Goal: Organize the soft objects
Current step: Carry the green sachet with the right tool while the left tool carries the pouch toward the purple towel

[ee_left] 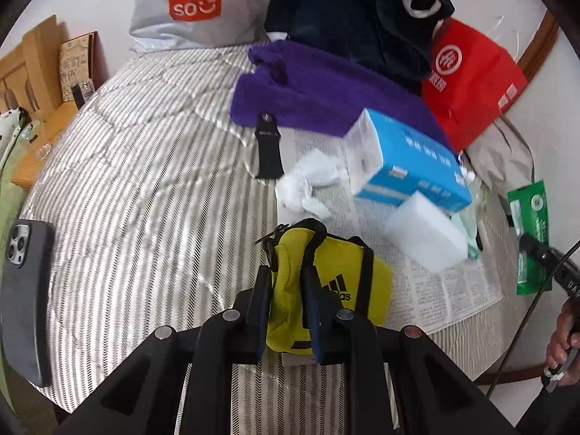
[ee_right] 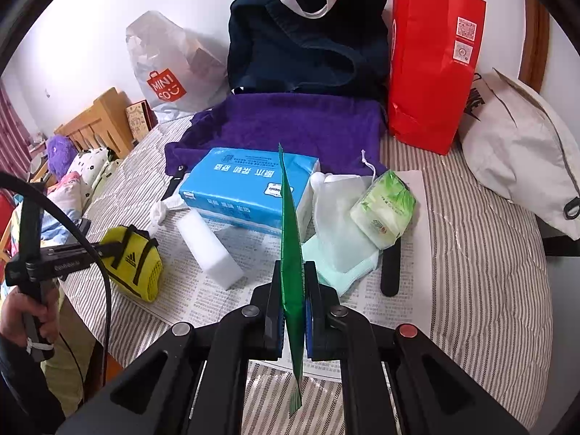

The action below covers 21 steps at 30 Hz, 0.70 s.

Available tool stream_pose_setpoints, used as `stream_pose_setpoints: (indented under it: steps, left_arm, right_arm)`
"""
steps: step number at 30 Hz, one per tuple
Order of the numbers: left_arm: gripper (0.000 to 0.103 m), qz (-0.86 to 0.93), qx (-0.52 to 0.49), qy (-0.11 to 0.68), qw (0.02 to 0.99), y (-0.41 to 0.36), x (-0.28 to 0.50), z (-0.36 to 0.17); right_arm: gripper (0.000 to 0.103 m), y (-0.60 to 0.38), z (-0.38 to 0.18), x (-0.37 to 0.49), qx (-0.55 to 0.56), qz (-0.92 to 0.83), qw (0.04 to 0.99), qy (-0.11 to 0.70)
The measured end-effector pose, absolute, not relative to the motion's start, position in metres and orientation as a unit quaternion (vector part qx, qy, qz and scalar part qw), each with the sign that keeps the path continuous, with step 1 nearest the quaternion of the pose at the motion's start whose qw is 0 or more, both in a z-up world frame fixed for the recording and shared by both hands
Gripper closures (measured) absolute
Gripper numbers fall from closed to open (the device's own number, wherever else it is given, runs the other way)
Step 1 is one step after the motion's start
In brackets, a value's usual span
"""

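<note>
**Both claws loaded over the bed**

Left claw (ee_left: 286, 286): jaws narrow, clamped on the upper edge of a yellow pouch (ee_left: 326, 290) with black straps. From the right wrist view the pouch (ee_right: 134, 264) sits at the left edge of a newspaper (ee_right: 203, 290) spread on the striped bedcover (ee_right: 482, 253); whether it rests on the paper or hangs just above cannot be told.

Right claw (ee_right: 293, 290): jaws nearly closed, pinching a flat green packet (ee_right: 291, 239) edge-on, the packet standing upright between the blue pads. In the left wrist view this packet (ee_left: 529, 224) appears at the right edge of the bed.

On the newspaper: blue tissue pack (ee_right: 243, 185), white foam block (ee_right: 210, 250) just in front of it, pale green cloth (ee_right: 337, 264), small green-and-white tissue packet (ee_right: 384, 210). Purple towel (ee_right: 290, 123) lies behind the tissue pack. Dark blue garment (ee_right: 308, 43) and red paper bag (ee_right: 431, 61) stand at the wall. A hand (ee_right: 25, 319) grips the left handle.
</note>
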<state>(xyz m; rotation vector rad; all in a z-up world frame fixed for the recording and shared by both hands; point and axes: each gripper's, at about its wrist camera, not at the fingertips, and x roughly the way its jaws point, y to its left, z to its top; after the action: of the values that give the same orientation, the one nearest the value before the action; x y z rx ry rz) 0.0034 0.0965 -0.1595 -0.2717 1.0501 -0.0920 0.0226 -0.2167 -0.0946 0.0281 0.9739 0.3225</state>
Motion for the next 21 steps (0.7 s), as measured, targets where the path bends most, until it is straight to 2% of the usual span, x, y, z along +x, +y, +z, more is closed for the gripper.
stream_pose_setpoints:
  steps: [21]
  left_arm:
    - [0.089,-0.072,-0.124,0.432,0.890,0.092,0.043,-0.090]
  right_arm:
    - [0.095,-0.217,-0.074,0.063,0.037,0.141,0.883,0.445]
